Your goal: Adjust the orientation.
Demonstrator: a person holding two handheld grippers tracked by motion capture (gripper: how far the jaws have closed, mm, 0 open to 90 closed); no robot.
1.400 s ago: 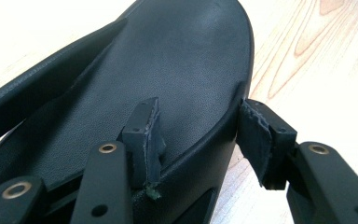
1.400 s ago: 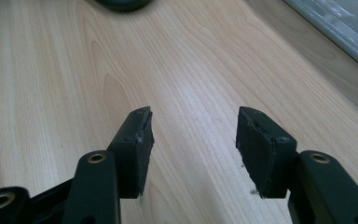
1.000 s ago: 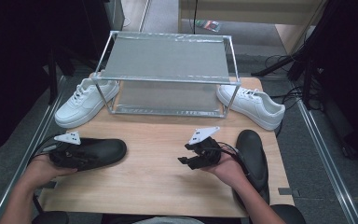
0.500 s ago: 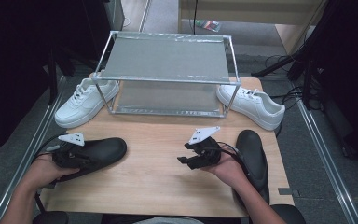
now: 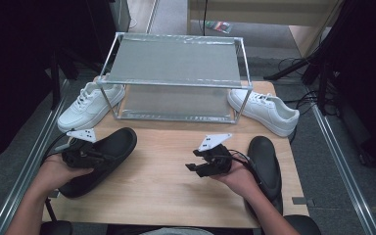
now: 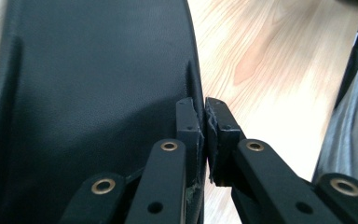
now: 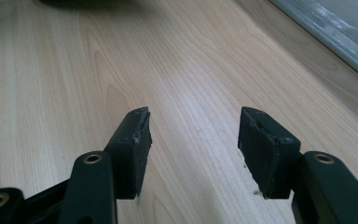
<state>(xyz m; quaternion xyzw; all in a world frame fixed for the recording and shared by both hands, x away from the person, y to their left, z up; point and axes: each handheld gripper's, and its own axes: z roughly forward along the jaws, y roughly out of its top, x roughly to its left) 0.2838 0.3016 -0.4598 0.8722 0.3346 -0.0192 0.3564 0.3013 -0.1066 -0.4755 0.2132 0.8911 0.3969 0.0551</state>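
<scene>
My left gripper (image 5: 97, 157) is at the table's front left, and its jaws have just been closing on a black shoe (image 5: 120, 142). In the left gripper view the left gripper (image 6: 204, 121) pinches the thin side wall of the black shoe (image 6: 88, 93). The shoe is slanted, its toe pointing toward the rack. My right gripper (image 5: 194, 160) hovers open over the bare wood at centre right. In its own view the right gripper (image 7: 193, 135) has nothing between its pads. A second black shoe (image 5: 264, 164) lies just right of the right hand.
A metal-framed rack (image 5: 176, 81) with two mesh shelves stands at the back of the wooden table (image 5: 161, 191). One white sneaker (image 5: 90, 105) lies at its left end, another white sneaker (image 5: 267, 110) at its right. Cables trail off both sides.
The left hand has come up with the black shoe. The shoe has swung from lying crosswise to slanting with its toe toward the rack. The right gripper has stayed put.
</scene>
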